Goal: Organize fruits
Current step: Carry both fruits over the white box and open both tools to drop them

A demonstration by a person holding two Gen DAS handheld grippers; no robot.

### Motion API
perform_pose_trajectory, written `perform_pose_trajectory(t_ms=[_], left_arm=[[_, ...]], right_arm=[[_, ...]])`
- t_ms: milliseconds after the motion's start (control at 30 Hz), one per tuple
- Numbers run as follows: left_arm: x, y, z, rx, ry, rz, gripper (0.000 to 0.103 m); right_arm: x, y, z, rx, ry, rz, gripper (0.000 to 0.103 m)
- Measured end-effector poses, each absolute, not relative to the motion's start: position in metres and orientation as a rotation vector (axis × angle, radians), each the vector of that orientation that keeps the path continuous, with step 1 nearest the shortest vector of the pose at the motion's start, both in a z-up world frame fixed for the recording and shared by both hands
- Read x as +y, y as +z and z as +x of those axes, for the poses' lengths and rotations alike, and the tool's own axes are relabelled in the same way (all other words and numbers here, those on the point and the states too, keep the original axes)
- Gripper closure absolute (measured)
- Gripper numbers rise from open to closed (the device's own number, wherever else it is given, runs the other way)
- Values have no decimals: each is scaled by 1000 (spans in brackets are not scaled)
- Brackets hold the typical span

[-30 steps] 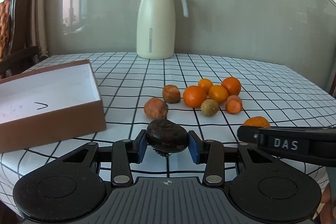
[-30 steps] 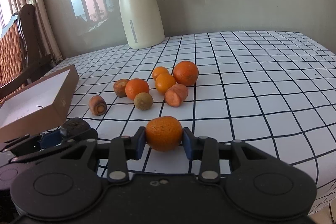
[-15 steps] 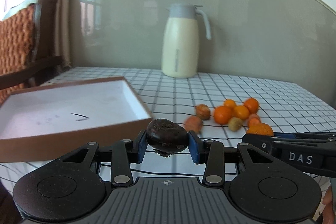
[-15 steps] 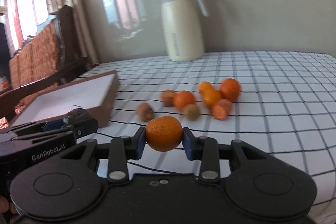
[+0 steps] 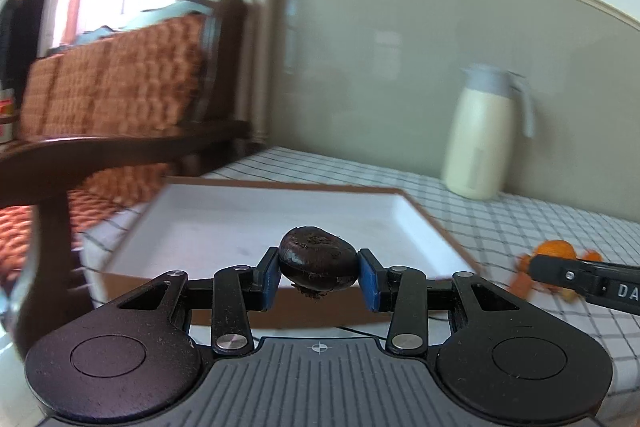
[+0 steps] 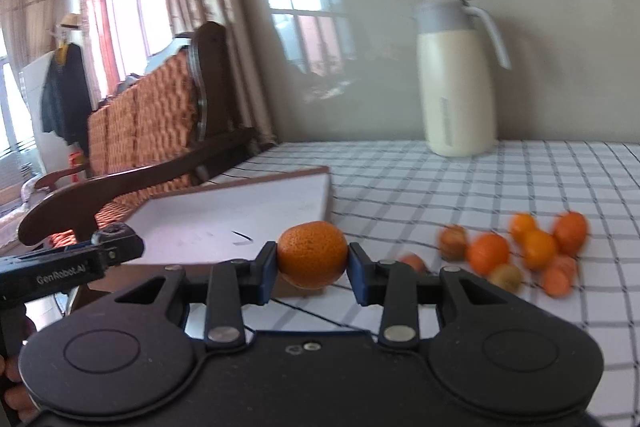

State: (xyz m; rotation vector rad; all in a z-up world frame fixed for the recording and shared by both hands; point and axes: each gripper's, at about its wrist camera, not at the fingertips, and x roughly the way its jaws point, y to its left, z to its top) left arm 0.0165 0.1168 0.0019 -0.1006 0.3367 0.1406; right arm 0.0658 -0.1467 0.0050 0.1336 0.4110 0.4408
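My left gripper [image 5: 318,277] is shut on a dark brown, wrinkled fruit [image 5: 317,263], held in front of the near wall of a shallow brown box with a white inside [image 5: 248,219]. My right gripper [image 6: 312,263] is shut on an orange mandarin [image 6: 313,253], just right of the box's near corner [image 6: 256,211]. The right gripper's tip [image 5: 576,277] shows at the right edge of the left wrist view, and the left gripper with its dark fruit [image 6: 114,233] shows at the left of the right wrist view. A blurred cluster of oranges and brownish fruits [image 6: 520,251] lies on the checked tablecloth to the right.
A cream jug with a grey lid [image 6: 456,79] stands at the back of the table by the wall. A dark wooden bench with a woven orange back [image 5: 112,83] stands left of the table. The checked cloth [image 6: 460,183] spreads between box and jug.
Both grippers swung left with their fruits still held. The box now fills the middle of both views, and the fruit cluster has slid off to the right.
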Motion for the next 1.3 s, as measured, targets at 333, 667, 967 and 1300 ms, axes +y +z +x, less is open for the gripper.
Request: perform_pose_trajectory(t_ms=[333, 667, 967, 1300], left_arm=[[178, 5, 31, 331, 329, -134, 62], [202, -5, 57, 382, 416, -145, 61], [204, -14, 88, 466, 464, -172, 43], [170, 14, 52, 215, 495, -127, 0]], right_arm=[[-108, 13, 101, 382, 513, 114, 75], [-88, 7, 143, 407, 488, 63, 75], [-90, -4, 153, 381, 425, 53, 22], [-135, 15, 118, 165, 352, 177, 6]])
